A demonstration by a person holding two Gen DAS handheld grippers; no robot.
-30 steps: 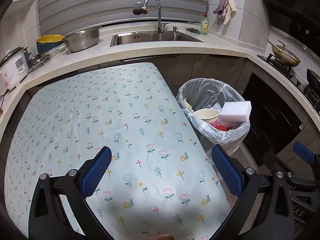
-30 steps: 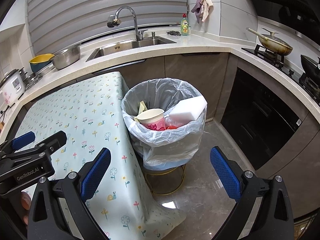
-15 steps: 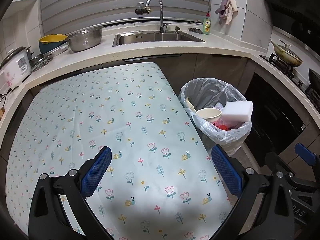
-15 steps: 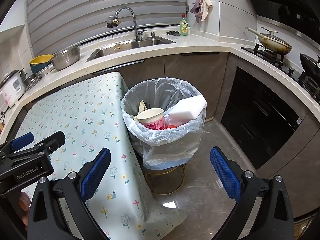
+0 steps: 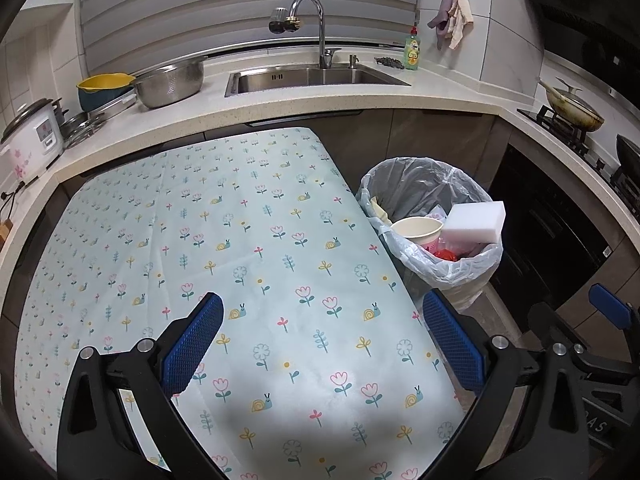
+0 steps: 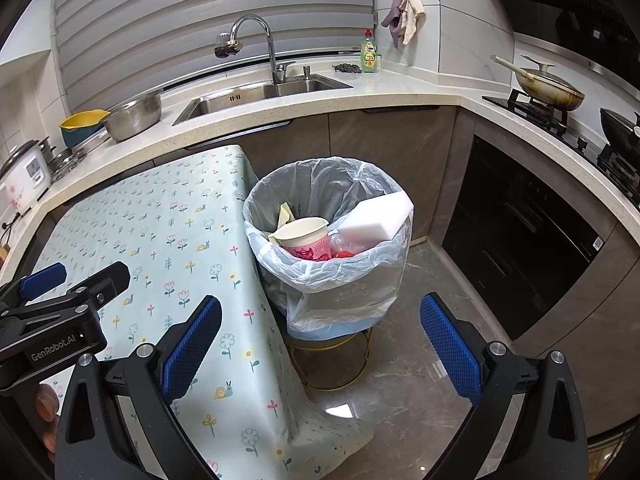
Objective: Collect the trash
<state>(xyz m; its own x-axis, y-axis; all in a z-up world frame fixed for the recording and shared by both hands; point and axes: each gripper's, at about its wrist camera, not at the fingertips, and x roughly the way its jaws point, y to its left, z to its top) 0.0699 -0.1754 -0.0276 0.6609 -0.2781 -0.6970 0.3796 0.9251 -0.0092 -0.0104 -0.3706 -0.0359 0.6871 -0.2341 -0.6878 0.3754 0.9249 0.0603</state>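
- Trash sits in the lined bin (image 6: 328,240), which stands on the floor just beside the right edge of the table (image 5: 240,240), on a low gold wire stand (image 6: 336,360).
- Rice cooker (image 5: 28,136) stands at the far left of the counter, with a yellow-rimmed bowl (image 5: 102,88) and a metal colander (image 5: 170,82) further along.
- Table is covered by a pale cloth printed with flowers and snails; its top is bare.
- Left gripper (image 5: 320,344) hangs over the near part of the table, its blue-padded jaws spread wide with nothing between them.
- Sink (image 5: 316,78) with a curved tap (image 5: 308,20) lies behind the table; a green soap bottle (image 5: 412,48) stands to its right, and cloths (image 5: 452,16) hang on the wall above.
- Inside the bin, from left to right: a yellowish scrap (image 6: 286,214), a paper cup (image 6: 306,236) with a pink patterned side, something red (image 6: 344,253) low down, and a white sponge block (image 6: 376,218) leaning on the right rim.
- Right gripper (image 6: 320,344) is held over the floor in front of the bin, jaws likewise wide apart and empty.
- Pan (image 6: 548,88) with a lid sits on the stove at far right, above a dark oven front (image 6: 520,240).
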